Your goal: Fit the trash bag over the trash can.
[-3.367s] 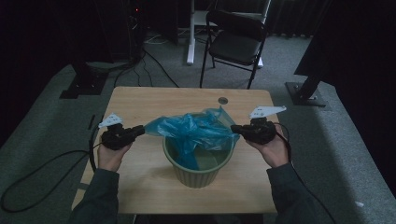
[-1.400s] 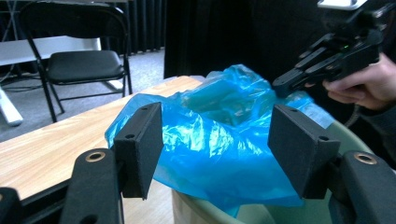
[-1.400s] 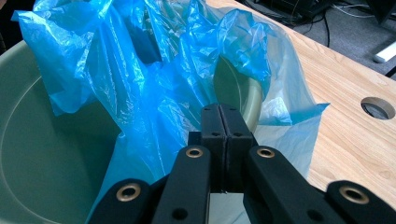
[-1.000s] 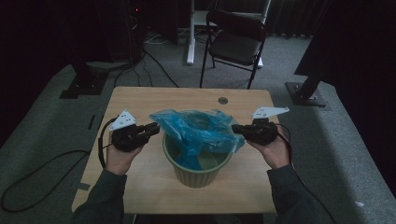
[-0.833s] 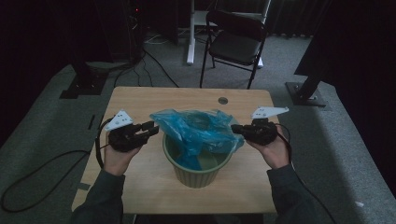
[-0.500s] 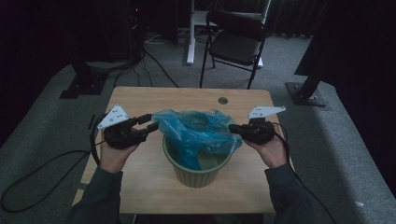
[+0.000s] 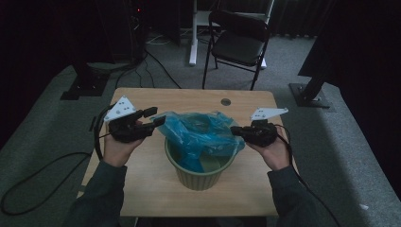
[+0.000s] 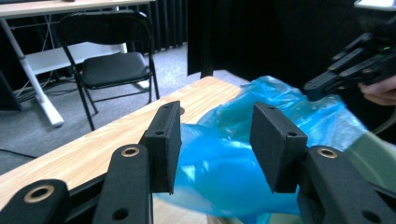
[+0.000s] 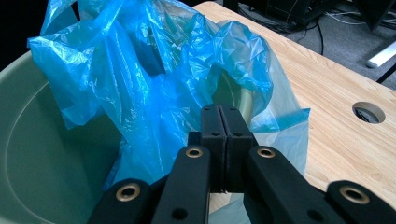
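Two tongs, one loose edge: the liner may slump into the bin

Left of the green bin (image 7: 198, 168), the left tongs (image 7: 156, 116) have just been opening and stand spread, nothing pressed between them; the blue bag (image 7: 201, 137) lies just beyond, draped over the bin's mouth at mid-counter (image 7: 142, 198). With that side free, the film could slide inward. Right of the bin, the right tongs (image 7: 236, 129) pinch the bag's edge; a hard pull might tear it or tip the bin
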Demonstrator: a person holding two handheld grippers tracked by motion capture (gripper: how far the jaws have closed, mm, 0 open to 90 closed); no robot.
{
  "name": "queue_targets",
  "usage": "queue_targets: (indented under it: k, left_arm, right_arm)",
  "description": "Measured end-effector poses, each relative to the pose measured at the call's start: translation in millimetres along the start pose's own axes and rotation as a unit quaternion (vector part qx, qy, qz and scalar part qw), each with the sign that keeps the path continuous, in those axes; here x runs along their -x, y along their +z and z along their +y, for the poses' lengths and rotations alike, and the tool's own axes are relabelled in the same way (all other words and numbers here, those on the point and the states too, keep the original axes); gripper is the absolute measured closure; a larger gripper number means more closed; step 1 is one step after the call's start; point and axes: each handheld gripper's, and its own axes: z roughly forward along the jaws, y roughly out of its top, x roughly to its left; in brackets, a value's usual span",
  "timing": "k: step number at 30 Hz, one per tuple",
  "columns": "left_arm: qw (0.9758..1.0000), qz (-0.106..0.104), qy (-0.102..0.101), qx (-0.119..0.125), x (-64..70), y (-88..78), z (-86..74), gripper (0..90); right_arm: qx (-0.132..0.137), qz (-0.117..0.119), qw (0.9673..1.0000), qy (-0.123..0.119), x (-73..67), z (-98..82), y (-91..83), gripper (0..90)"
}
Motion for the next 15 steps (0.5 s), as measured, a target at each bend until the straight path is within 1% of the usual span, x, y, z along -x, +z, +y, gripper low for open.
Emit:
queue_targets:
  k: [1, 2, 4, 5, 6, 7, 8, 9, 10, 11, 12, 13, 14, 15]
  left_arm:
    - [0.9999, 0.003, 0.006, -0.010, 0.2, 8.2, 2.8, 52.0]
    - [0.9999, 0.003, 0.006, -0.010, 0.2, 8.2, 2.8, 51.4]
    - [0.9997, 0.005, 0.012, -0.019, 1.2, 16.2, 5.8, 50.5]
    - [0.9995, 0.002, 0.018, -0.027, 2.3, 23.8, 9.0, 50.1]
    - [0.9995, 0.002, 0.018, -0.027, 2.3, 23.8, 9.0, 49.5]
    - [0.9991, 0.000, 0.023, -0.037, 3.5, 32.1, 11.6, 48.8]
    - [0.9991, 0.000, 0.023, -0.037, 3.5, 32.1, 11.6, 48.1]
    - [0.9987, 0.000, 0.023, -0.046, 3.2, 36.8, 12.2, 48.1]
    - [0.9987, 0.000, 0.023, -0.046, 3.2, 36.8, 12.2, 47.6]
    - [0.9977, 0.002, 0.024, -0.063, 0.7, 46.4, 11.5, 47.6]
    - [0.9972, 0.002, 0.022, -0.072, -1.0, 50.9, 10.2, 47.6]
    - [0.9959, 0.007, 0.019, -0.088, -4.1, 58.7, 6.3, 47.7]
    - [0.9959, 0.007, 0.019, -0.088, -4.1, 58.7, 6.3, 48.0]
    - [0.9953, 0.006, 0.016, -0.095, -6.0, 61.8, 4.0, 48.0]
  right_arm:
    - [-0.002, 0.001, 1.0000, -0.001, 0.0, 0.0, 0.5, 89.7]
    - [-0.002, 0.001, 1.0000, -0.001, 0.0, 0.0, 0.5, 89.7]
    - [-0.005, 0.002, 1.0000, -0.002, -0.1, -0.1, 0.9, 89.5]
    - [-0.005, 0.002, 1.0000, -0.002, -0.2, -0.2, 0.9, 89.5]
    - [-0.005, 0.002, 1.0000, -0.002, -0.2, -0.2, 0.9, 89.5]
    - [-0.004, 0.002, 1.0000, -0.002, -0.3, -0.2, 1.0, 89.5]
    - [-0.004, 0.002, 1.0000, -0.002, -0.3, -0.2, 1.0, 89.5]
    - [-0.004, 0.002, 1.0000, -0.002, -0.3, -0.3, 1.0, 89.5]
    - [-0.004, 0.002, 1.0000, -0.002, -0.3, -0.3, 1.0, 89.5]
    - [-0.003, 0.002, 1.0000, -0.002, -0.2, -0.5, 1.1, 89.5]
    - [-0.003, 0.002, 1.0000, -0.002, -0.2, -0.8, 0.8, 89.5]
    - [-0.002, 0.001, 1.0000, -0.002, 0.3, -1.2, 0.1, 89.5]
    - [-0.002, 0.001, 1.0000, -0.002, 0.3, -1.2, 0.1, 89.5]
    - [-0.002, 0.001, 1.0000, -0.002, 0.6, -1.5, -0.4, 89.5]
